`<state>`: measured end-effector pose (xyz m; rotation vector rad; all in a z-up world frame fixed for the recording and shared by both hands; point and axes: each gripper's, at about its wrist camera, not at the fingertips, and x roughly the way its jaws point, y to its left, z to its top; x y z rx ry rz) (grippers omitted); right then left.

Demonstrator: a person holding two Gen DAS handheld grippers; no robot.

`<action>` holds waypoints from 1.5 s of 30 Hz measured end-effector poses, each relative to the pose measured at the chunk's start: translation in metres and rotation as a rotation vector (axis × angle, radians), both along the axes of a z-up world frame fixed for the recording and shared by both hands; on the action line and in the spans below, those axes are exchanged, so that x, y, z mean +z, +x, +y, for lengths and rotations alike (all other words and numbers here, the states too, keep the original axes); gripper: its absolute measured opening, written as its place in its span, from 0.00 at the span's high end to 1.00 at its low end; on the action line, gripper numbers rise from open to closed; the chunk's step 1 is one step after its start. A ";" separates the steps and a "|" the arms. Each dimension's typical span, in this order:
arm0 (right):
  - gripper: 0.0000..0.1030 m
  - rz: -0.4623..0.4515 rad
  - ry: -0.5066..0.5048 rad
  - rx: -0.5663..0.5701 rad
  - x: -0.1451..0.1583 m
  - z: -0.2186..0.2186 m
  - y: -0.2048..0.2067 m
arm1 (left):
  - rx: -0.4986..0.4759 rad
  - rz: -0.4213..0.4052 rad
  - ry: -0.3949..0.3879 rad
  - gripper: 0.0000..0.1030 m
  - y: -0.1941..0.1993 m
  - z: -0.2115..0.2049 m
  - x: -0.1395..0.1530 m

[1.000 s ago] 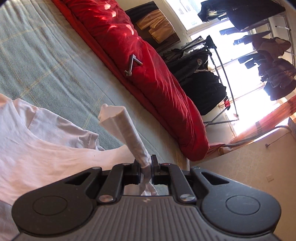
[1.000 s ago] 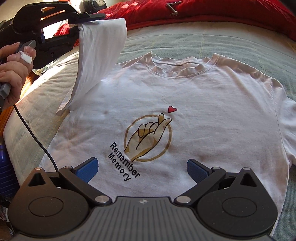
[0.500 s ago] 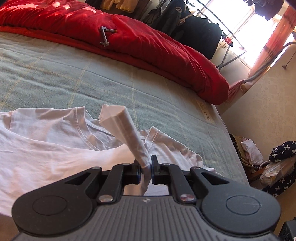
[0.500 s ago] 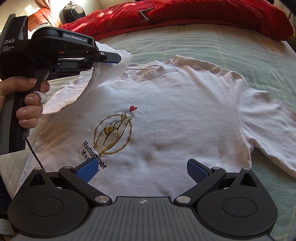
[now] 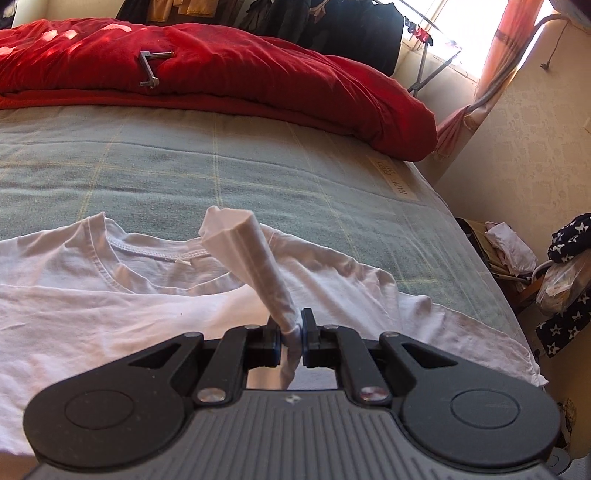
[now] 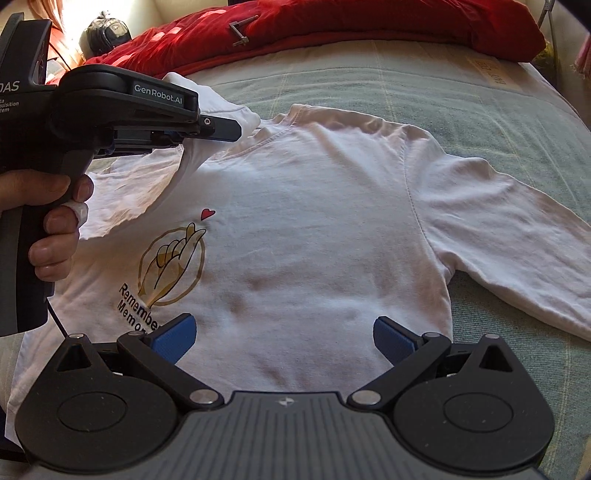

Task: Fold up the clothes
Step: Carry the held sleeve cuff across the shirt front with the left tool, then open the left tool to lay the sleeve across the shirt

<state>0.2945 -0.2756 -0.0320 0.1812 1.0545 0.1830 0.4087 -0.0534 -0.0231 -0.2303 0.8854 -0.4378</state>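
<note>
A white T-shirt [image 6: 314,229] with a hand print and the words "Remember Memory" lies face up on the bed. My left gripper [image 5: 291,332] is shut on the shirt's left sleeve [image 5: 251,266], which sticks up from between its pads as a bunched roll above the collar [image 5: 155,254]. In the right wrist view the left gripper [image 6: 225,129], held by a hand [image 6: 55,229], hovers over the shirt's shoulder with the sleeve [image 6: 218,107] draped inward. My right gripper [image 6: 284,336] is open above the shirt's lower half, with nothing between its blue pads [image 6: 391,336].
The bed is covered by a green checked blanket [image 5: 221,173]. A red duvet [image 5: 240,74] with a small metal clamp [image 5: 149,70] lies along the far side. Dark clothes on a rack [image 5: 354,29] stand behind. A cluttered pile [image 5: 554,273] sits on the floor at the right.
My left gripper has carried the pinched sleeve inward over the shirt's shoulder and rolled level. The right gripper has drifted a little across the shirt, its jaws still open.
</note>
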 end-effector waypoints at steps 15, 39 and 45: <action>0.00 0.013 -0.022 -0.023 -0.004 -0.007 -0.001 | -0.100 -0.002 0.085 0.92 -0.005 -0.036 -0.021; 0.00 0.031 -0.040 -0.056 -0.006 -0.012 -0.011 | -0.447 -0.314 0.577 0.55 -0.050 -0.113 -0.026; 0.00 0.030 -0.049 -0.048 -0.005 -0.012 -0.015 | -0.411 -0.231 0.434 0.54 -0.043 -0.095 -0.013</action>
